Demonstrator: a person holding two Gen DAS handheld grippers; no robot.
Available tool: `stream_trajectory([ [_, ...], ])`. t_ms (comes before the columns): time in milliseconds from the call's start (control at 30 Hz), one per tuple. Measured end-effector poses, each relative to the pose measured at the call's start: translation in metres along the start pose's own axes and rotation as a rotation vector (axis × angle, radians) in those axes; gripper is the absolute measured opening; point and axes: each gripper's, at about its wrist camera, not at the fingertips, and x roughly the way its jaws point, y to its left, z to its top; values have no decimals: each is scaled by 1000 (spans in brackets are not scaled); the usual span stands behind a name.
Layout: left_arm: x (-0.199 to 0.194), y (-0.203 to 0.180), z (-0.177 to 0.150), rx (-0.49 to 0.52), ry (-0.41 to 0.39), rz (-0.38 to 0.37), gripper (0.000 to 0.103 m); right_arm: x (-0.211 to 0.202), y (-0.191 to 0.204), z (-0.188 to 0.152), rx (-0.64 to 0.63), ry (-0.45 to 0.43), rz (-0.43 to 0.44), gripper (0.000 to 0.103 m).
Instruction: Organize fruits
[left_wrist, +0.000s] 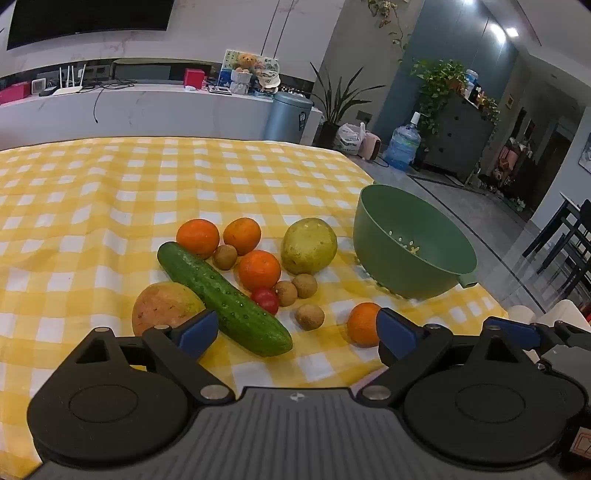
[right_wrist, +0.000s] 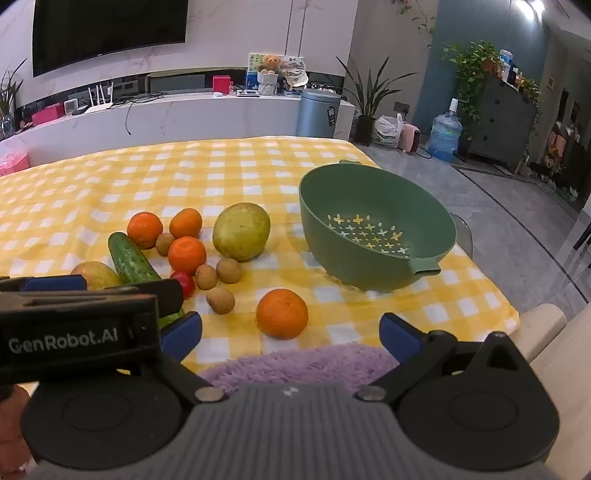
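Observation:
On the yellow checked tablecloth (left_wrist: 110, 192) lies a pile of produce: a cucumber (left_wrist: 221, 297), several oranges (left_wrist: 258, 268), a pale green pear (left_wrist: 308, 245), a reddish-yellow mango (left_wrist: 164, 306), a red tomato (left_wrist: 266, 300) and several small brown longans (left_wrist: 309, 316). One orange (right_wrist: 282, 313) lies apart, nearest me. An empty green colander bowl (right_wrist: 373, 230) stands to the right; it also shows in the left wrist view (left_wrist: 410, 243). My left gripper (left_wrist: 295, 334) is open, low over the cucumber's near end. My right gripper (right_wrist: 291, 332) is open, just short of the lone orange.
The table's right edge (right_wrist: 491, 280) drops to a grey floor just past the bowl. A purple fluffy cloth (right_wrist: 295, 363) lies at the near edge. The left gripper body (right_wrist: 74, 325) crosses the right wrist view at the left. A beige chair back (right_wrist: 546, 332) stands at the right.

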Motion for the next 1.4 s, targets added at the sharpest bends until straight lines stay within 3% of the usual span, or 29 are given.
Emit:
stream_trajectory([
  [33,-1,-1,-1,24,-42,1,103,0,0,0,1,0,3,98],
  [1400,1,1,0,29,3,0,103,5,0,-2,7,18,17,98],
])
